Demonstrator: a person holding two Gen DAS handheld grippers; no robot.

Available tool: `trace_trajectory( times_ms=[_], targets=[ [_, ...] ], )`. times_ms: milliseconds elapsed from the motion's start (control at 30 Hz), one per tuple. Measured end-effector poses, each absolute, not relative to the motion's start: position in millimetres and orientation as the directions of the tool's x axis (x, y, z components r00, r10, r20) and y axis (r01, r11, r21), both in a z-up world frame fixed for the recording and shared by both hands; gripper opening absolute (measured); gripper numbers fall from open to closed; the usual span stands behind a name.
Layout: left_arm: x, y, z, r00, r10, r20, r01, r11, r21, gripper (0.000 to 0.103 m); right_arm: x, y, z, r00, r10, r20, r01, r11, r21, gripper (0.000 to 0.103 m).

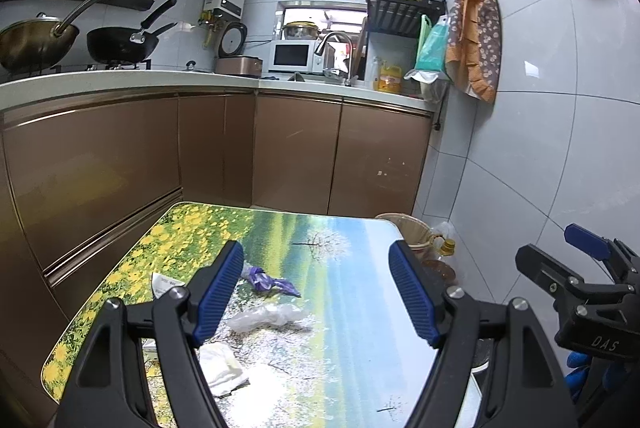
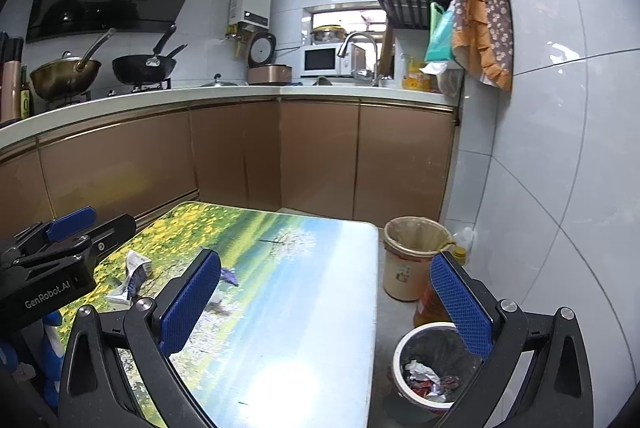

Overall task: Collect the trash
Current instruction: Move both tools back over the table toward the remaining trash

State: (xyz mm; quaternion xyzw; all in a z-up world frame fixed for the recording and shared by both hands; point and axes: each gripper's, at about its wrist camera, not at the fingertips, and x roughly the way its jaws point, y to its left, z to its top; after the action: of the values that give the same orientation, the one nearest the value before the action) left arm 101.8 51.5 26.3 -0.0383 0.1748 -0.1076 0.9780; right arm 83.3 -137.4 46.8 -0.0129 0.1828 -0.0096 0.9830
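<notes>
Trash lies on the low table (image 1: 352,292) with a meadow print: a purple wrapper (image 1: 270,282), a clear crumpled plastic film (image 1: 268,316), a white tissue wad (image 1: 222,368) and a printed paper scrap (image 1: 166,284). My left gripper (image 1: 316,294) hangs open above the table's near half, the film and wrapper showing between its blue pads, nothing touching them. My right gripper (image 2: 326,306) is open too, over the table's right edge. A white trash bin (image 2: 430,368) with a black liner and crumpled waste stands on the floor below its right finger. The paper scrap (image 2: 134,278) lies at left.
A beige lined bucket (image 2: 412,256) and an oil bottle (image 2: 430,302) stand on the floor right of the table. Brown cabinets (image 2: 316,156) and a counter with pans, rice cooker, microwave and sink close the far side. A tiled wall (image 2: 560,168) rises at right.
</notes>
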Motion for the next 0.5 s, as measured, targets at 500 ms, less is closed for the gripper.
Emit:
trace_trajectory(
  times_ms=[500],
  targets=[
    [116.5,70.5,-4.1,0.897,-0.218,-0.385,0.175,0.974,-0.143,0.074,103.8,-117.8,25.8,0.910,0.018,-0.414,-0.038,0.998,-0.042,0.103]
  ],
)
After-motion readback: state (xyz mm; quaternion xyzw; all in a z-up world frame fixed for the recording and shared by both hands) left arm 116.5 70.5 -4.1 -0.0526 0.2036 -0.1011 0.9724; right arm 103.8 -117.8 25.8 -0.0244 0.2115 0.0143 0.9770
